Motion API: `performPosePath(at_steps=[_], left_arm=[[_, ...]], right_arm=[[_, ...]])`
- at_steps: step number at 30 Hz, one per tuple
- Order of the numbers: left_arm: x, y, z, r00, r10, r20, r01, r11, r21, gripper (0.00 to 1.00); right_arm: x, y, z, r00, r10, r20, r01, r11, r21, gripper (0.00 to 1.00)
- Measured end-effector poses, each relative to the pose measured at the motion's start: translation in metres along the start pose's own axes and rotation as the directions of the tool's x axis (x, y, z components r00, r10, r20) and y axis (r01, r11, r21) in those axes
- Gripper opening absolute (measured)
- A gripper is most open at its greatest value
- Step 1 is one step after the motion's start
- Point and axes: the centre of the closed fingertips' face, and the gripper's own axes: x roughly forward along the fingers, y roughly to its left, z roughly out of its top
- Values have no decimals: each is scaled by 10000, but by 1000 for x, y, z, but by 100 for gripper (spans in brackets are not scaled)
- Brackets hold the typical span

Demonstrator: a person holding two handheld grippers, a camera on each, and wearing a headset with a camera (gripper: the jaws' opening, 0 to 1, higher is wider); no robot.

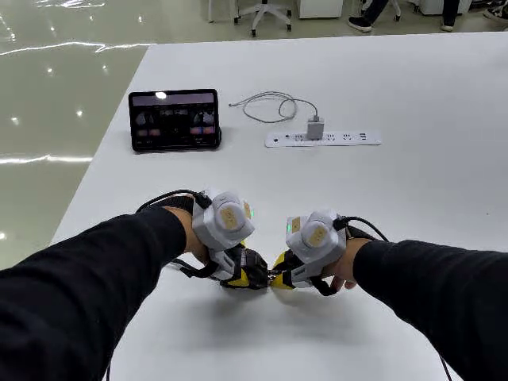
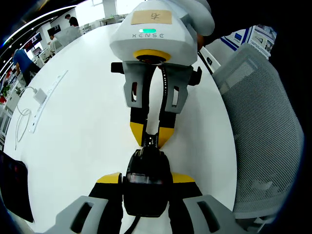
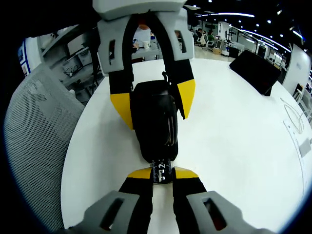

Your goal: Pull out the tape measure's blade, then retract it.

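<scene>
Tape measure point(image 2: 146, 187) in inward-turned left gripper point(image 1: 238, 276)

Dark tablet point(image 1: 175, 119) on white table point(image 1: 413, 79); power strip point(image 1: 322, 138) beside it, charger point(image 1: 315, 127) plugged in, cable point(image 1: 266, 105) looped.

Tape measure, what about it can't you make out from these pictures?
Right gripper view: the blade has its end hook hidden inside the right gripper, and its print is mostly too small to read.
Left gripper view: the tape measure case blocks most of the blade.
Head view: the left gripper and right gripper cover the tape measure, so the pulled-out length is unclear.
Head view: the tablet screen is too small to read.
</scene>
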Motion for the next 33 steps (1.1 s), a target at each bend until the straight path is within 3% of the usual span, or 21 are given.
performPosePath(at_steps=[14,33], left_arm=[[1,-1,0,9999,12,124,-10,9998,-207,32],[2,-1,-1,10000,-60,41,61,9998,-205,32]], right_arm=[[-9,-2,-10,9991,-125,-402,118,9998,-188,10],[-18,-2,-20,9986,-114,-512,106,9998,-153,10]])
